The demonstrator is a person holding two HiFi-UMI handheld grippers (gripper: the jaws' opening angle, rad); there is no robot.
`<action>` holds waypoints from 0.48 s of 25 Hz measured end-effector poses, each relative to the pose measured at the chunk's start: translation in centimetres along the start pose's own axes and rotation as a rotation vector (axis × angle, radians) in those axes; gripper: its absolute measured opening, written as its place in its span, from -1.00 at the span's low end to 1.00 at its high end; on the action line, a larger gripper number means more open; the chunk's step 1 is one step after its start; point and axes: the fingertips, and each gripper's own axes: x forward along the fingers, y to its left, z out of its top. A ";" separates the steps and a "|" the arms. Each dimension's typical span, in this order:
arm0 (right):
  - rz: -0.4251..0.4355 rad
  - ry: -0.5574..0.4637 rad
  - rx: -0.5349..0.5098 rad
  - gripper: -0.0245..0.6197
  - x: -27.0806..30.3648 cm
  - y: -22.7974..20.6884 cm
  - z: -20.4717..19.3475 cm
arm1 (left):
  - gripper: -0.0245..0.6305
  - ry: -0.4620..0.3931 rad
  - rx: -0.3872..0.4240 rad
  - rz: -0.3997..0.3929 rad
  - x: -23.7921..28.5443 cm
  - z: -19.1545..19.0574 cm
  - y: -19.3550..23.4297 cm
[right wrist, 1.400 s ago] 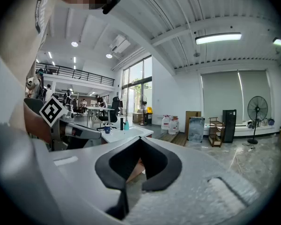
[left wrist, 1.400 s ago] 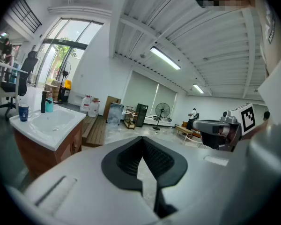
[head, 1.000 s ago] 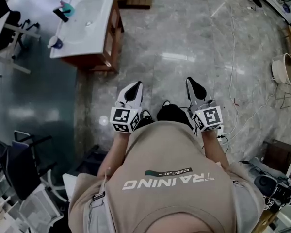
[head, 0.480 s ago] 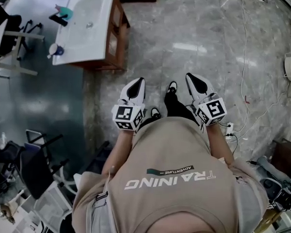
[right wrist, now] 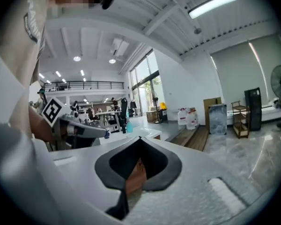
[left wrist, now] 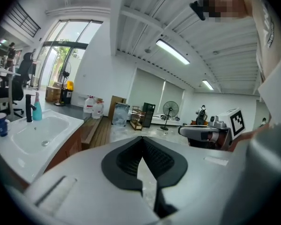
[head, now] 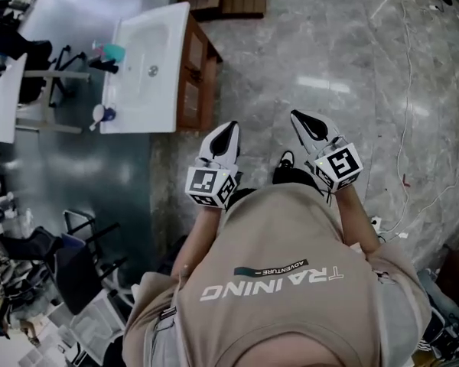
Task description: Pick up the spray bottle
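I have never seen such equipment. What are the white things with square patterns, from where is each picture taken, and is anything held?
There is no robot: a person holds hand tools, the left tongs and the right tongs. One picture comes from a camera on the person's head, looking down; the other two come from cameras riding on the tongs. Both tongs are shut and hold nothing. Ahead on the left stands a white washbasin; on its rim are a teal spray bottle and a blue cup.
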 end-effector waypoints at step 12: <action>0.009 0.040 0.014 -0.92 9.1 -4.9 1.2 | -0.88 0.058 -0.002 0.039 5.3 0.5 6.9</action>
